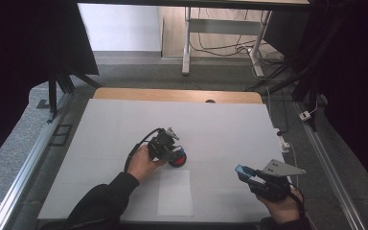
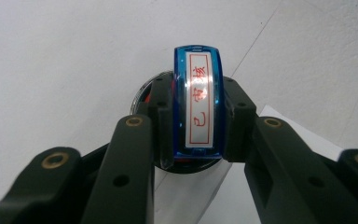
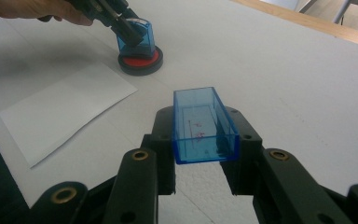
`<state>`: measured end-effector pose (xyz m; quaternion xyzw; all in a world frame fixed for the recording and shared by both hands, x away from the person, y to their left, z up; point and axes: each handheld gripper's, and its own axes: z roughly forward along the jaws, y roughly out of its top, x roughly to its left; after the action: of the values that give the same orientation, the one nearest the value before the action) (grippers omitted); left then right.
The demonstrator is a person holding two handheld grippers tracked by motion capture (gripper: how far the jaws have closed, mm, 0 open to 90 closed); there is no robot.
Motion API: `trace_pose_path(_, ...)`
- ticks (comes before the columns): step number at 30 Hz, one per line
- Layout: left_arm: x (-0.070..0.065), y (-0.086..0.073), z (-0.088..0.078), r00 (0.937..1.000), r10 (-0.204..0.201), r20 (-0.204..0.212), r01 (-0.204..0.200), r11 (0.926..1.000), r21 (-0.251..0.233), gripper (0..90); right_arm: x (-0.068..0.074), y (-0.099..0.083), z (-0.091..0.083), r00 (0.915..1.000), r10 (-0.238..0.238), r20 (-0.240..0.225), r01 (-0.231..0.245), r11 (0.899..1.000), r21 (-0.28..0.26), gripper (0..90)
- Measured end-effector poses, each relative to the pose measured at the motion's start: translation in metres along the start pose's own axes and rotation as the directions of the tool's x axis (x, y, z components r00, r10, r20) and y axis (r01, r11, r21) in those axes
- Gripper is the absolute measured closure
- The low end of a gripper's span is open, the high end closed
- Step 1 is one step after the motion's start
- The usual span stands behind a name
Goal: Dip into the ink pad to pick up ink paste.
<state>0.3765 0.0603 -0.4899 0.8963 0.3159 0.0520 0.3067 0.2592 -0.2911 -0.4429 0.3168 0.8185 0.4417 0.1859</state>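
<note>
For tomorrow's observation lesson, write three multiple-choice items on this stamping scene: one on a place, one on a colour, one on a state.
1. Where is the blue stamp in the left claw?
A. on the round ink pad
B. on the sheet of paper
C. on the floor

2. What colour is the ink pad's surface?
A. green
B. red
C. yellow

3. What is the right claw doing?
A. hanging open
B. gripping the paper
C. gripping the clear blue cap

Answers:
1 A, the right claw's view shows the stamp pressed onto the pad.
2 B, red shows around the stamp's base.
3 C, the cap sits clamped between its jaws.
</note>
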Motion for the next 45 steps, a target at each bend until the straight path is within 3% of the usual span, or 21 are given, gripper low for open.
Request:
trace_pose_path(7, -0.005, 0.002, 0.0, 0.9989, 0.033, -0.032, -0.032, 0.9992, 0.023, 70.1, 0.0, 0.0, 0.001, 1.0, 0.0, -0.001, 0.0, 1.0, 0.003, 69.0)
trace_pose_path(16, -0.005, 0.007, 0.001, 0.9991, 0.028, -0.033, -0.026, 0.998, 0.057, 70.2, 0.0, 0.0, 0.001, 1.0, -0.001, -0.002, 0.001, 1.0, 0.006, 69.0)
trace_pose_path(22, -0.001, 0.005, 0.001, 1.0, -0.004, -0.009, 0.005, 0.9991, 0.041, 70.1, 0.0, 0.0, 0.001, 1.0, -0.002, 0.0, 0.002, 1.0, 0.005, 69.0)
trace_pose_path(28, -0.004, 0.004, 0.001, 0.9996, 0.014, -0.024, -0.013, 0.9991, 0.041, 70.0, 0.0, 0.0, 0.001, 1.0, -0.002, 0.001, 0.002, 1.0, 0.002, 69.0)
trace_pose_path(35, 0.004, 0.0, 0.0, 0.9998, 0.001, 0.022, -0.001, 1.0, 0.006, 69.7, 0.0, 0.0, 0.0, 1.0, -0.003, 0.003, 0.003, 1.0, 0.0, 69.0)
trace_pose_path(45, 0.005, -0.001, -0.002, 0.9992, 0.012, 0.037, -0.012, 0.9998, -0.019, 69.6, 0.0, 0.0, -0.001, 1.0, -0.003, 0.003, 0.003, 1.0, -0.004, 69.0)
